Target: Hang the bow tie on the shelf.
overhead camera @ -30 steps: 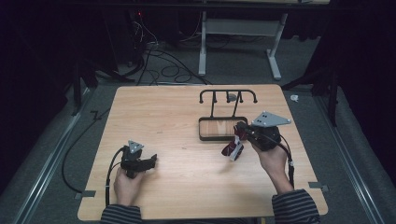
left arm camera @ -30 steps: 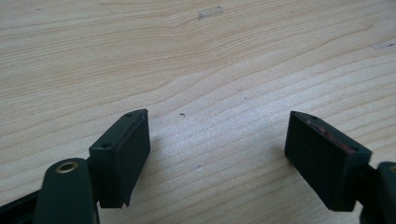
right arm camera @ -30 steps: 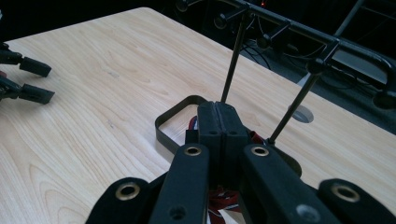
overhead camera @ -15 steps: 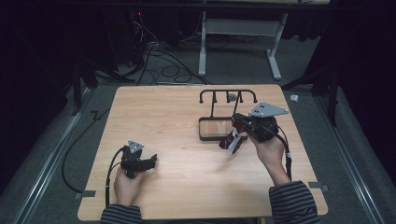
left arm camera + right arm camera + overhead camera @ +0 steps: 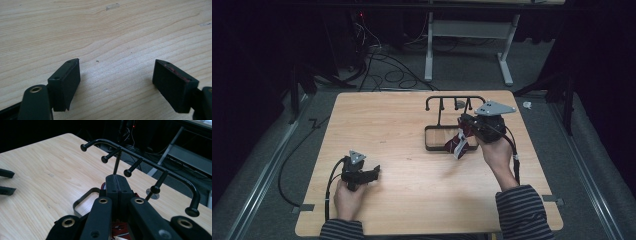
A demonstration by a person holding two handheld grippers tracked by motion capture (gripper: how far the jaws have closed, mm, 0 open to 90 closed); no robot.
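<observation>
The pale wooden desk [image 5: 412,150] carries little. At its near left the left hand-held gripper [image 5: 373,174] rests on the bare wood, jaws spread wide apart (nothing between them). Farther right, the right hand-held gripper [image 5: 463,131] is clenched on a dark red and white patterned cloth [image 5: 457,142], which hangs over the near right edge of the black metal rack's shallow tray [image 5: 431,145]; what else lies in the tray is hidden. The black metal rack [image 5: 455,101] has knob-tipped pegs. Beyond the desk, cables [image 5: 377,60] lie on grey floor [image 5: 462,75].
</observation>
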